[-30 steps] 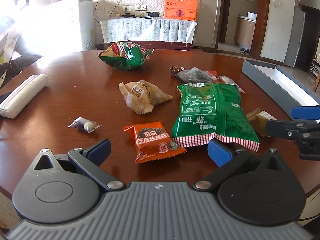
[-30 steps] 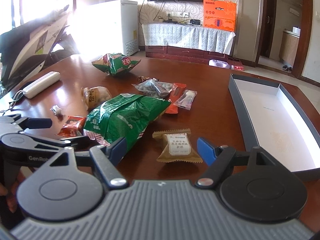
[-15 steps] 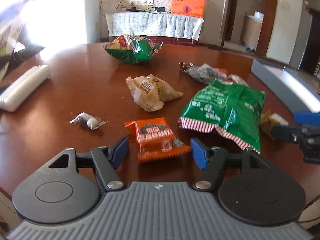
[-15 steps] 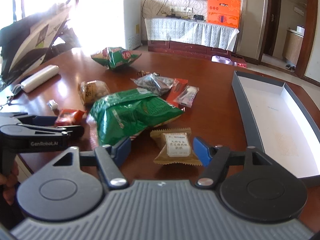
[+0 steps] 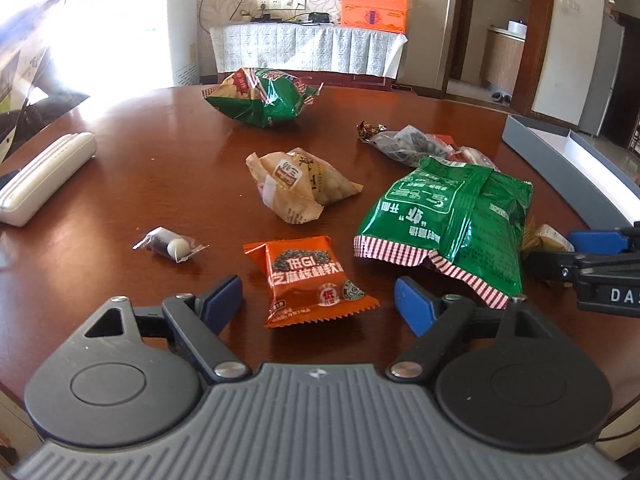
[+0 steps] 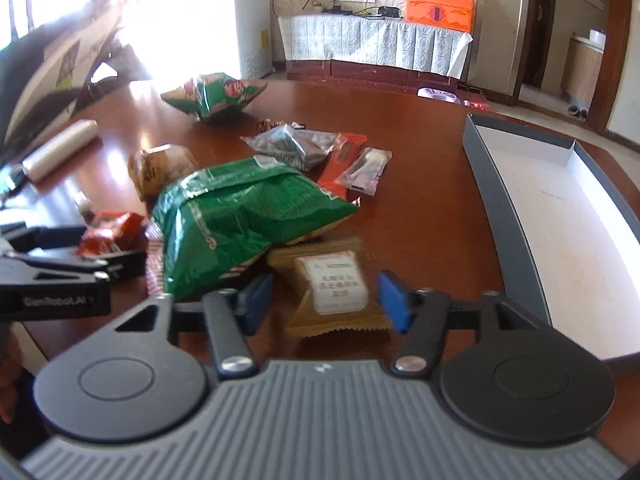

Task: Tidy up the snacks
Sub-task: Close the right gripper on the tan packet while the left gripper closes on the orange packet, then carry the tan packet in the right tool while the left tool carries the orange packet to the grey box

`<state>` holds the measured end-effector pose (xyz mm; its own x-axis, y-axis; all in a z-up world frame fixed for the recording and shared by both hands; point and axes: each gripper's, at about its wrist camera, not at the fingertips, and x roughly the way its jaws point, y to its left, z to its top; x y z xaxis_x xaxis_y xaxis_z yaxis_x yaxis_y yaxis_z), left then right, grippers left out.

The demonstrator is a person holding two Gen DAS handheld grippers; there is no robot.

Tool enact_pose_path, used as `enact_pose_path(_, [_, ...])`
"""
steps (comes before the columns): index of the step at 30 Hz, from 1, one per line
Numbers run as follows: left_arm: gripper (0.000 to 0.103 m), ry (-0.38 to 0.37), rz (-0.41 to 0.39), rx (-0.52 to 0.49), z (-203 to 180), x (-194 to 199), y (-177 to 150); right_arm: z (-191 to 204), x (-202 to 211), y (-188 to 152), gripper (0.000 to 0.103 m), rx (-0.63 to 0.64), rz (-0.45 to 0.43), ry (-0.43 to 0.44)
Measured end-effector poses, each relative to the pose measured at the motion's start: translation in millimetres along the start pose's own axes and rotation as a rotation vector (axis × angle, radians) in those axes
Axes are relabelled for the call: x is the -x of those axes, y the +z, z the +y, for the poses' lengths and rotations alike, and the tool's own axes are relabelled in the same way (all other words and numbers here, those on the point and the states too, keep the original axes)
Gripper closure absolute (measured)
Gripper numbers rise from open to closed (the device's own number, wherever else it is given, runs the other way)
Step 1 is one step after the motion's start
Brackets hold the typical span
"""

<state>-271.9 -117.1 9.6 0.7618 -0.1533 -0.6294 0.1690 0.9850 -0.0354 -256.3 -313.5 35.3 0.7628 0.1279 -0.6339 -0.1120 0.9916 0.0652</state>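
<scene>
An orange snack packet (image 5: 312,280) lies on the wooden table between the fingers of my left gripper (image 5: 318,304). The jaws are opening and the pads stand clear of it. A brown packet with a white label (image 6: 334,288) lies between the fingers of my right gripper (image 6: 325,300). Those jaws are closing, and the pads stand close beside the packet without pressing it. A large green bag (image 5: 448,220) (image 6: 240,220) lies between the two grippers. An empty grey box lid (image 6: 500,200) sits to the right.
Farther back lie a beige packet (image 5: 296,184), a small wrapped candy (image 5: 172,244), a clear bag of dark snacks (image 6: 292,144), a red stick pack (image 6: 340,160) and a green chip bag (image 5: 264,96). A white case (image 5: 44,176) rests at the left edge.
My right gripper has moved forward and down over the brown packet, its jaws narrowing. My left jaws narrowed around the orange packet, then widened. The large green bag has shifted.
</scene>
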Motion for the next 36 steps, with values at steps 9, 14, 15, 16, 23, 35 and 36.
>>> enact_pose_path(9, [0.027, 0.011, -0.020, -0.033, -7, -1, -2, -2, -6, -3, 0.060, -0.001, 0.031, -0.015])
enact_pose_path(14, [0.046, 0.004, -0.035, -0.022, -5, -1, -1, 1, -4, -4, 0.060, 0.018, 0.026, -0.005])
enact_pose_path(15, [0.049, 0.000, -0.036, -0.015, -3, 0, -1, 1, -3, -4, 0.060, 0.019, 0.024, -0.004])
enact_pose_path(16, [0.052, -0.003, -0.036, -0.006, -2, 0, 0, 1, -2, -3, 0.060, 0.015, 0.020, -0.001])
enact_pose_path(23, [0.060, -0.006, -0.048, 0.005, 2, 4, 0, 1, 12, -2, 0.060, 0.008, -0.022, 0.009])
enact_pose_path(35, [0.060, 0.060, -0.110, 0.004, 7, 17, 3, 2, 27, 2, 0.060, 0.008, -0.073, 0.023])
enact_pose_path(36, [0.060, 0.059, -0.112, 0.007, 8, 17, 3, 2, 28, 2, 0.060, 0.009, -0.075, 0.024])
